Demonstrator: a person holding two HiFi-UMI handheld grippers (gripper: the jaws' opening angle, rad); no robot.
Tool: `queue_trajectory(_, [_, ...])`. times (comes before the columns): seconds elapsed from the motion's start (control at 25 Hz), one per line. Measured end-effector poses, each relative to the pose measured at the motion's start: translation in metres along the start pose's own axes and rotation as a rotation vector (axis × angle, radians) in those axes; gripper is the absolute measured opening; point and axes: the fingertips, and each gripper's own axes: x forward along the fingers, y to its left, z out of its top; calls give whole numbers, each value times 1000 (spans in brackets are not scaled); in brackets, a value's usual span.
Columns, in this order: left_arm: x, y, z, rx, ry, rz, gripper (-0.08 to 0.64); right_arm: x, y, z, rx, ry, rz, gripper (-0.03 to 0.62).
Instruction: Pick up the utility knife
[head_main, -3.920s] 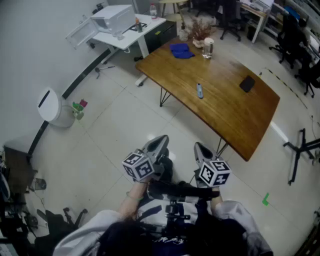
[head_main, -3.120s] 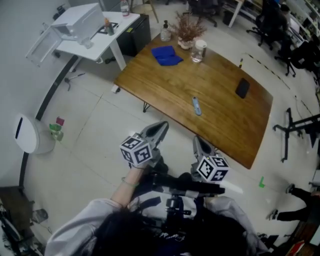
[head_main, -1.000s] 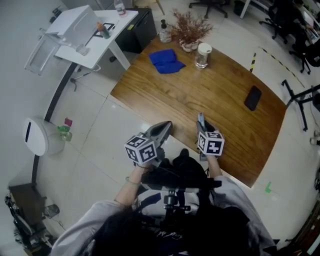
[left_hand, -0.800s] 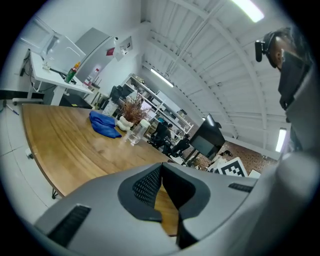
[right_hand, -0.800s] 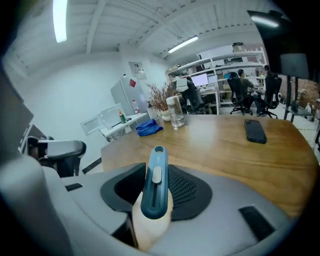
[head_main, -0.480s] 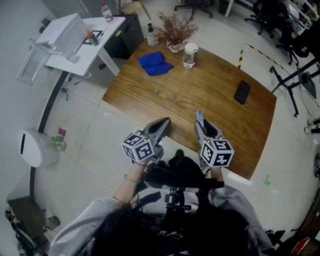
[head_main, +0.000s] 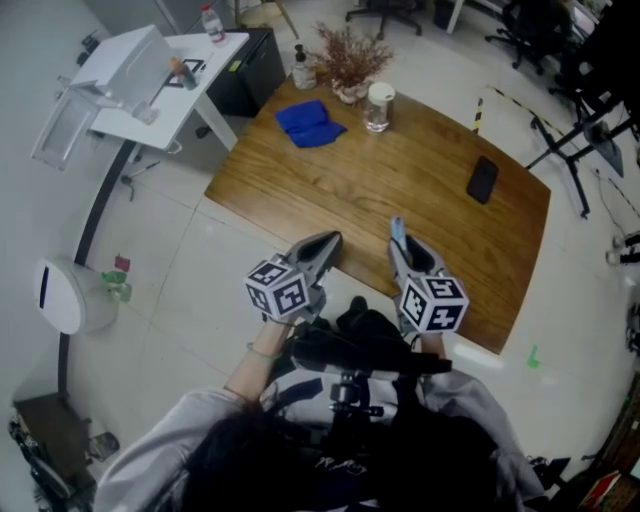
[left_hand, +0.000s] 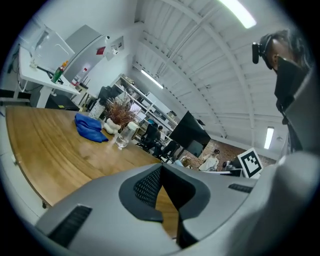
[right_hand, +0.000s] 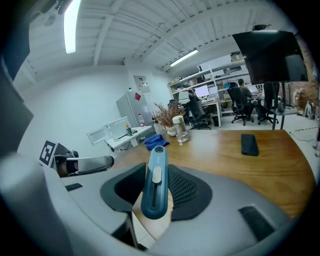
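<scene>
The blue utility knife (right_hand: 154, 186) stands clamped between the pads of my right gripper (right_hand: 154, 172), its grey slider facing the camera and its front end sticking up past the fingertips. In the head view the knife (head_main: 397, 231) juts out of the right gripper (head_main: 405, 250), held above the near edge of the wooden table (head_main: 430, 190). My left gripper (head_main: 322, 250) hovers beside it at the table's near edge. In the left gripper view its jaws (left_hand: 161, 167) meet at the tips, with nothing between them.
At the table's far end lie a blue cloth (head_main: 309, 122), a glass jar (head_main: 377, 108) and a dried plant (head_main: 345, 62). A black phone (head_main: 482, 180) lies at the right side. A white side table (head_main: 150, 75) stands at the far left, with office chairs beyond.
My right gripper has risen from the tabletop with the knife in it. The left gripper has barely shifted.
</scene>
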Motion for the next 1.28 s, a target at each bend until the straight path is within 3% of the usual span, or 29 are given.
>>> queue_trajectory(0.28, [-5,19,6,2,-19,101,5,3,8,2,5,3,11,150])
queue_trajectory(0.8, [6,20,-1,-39,-2,74,5,13,5,3,-2,29,24,150])
queue_trajectory(1.0, [3,25,3,-52,-16,87,5,55,-21,-46,-49,176,-21,150])
queue_trajectory(1.28, [-6,32,3,-67,-18,123,5,102,-63,-111,-244,394,-136,150])
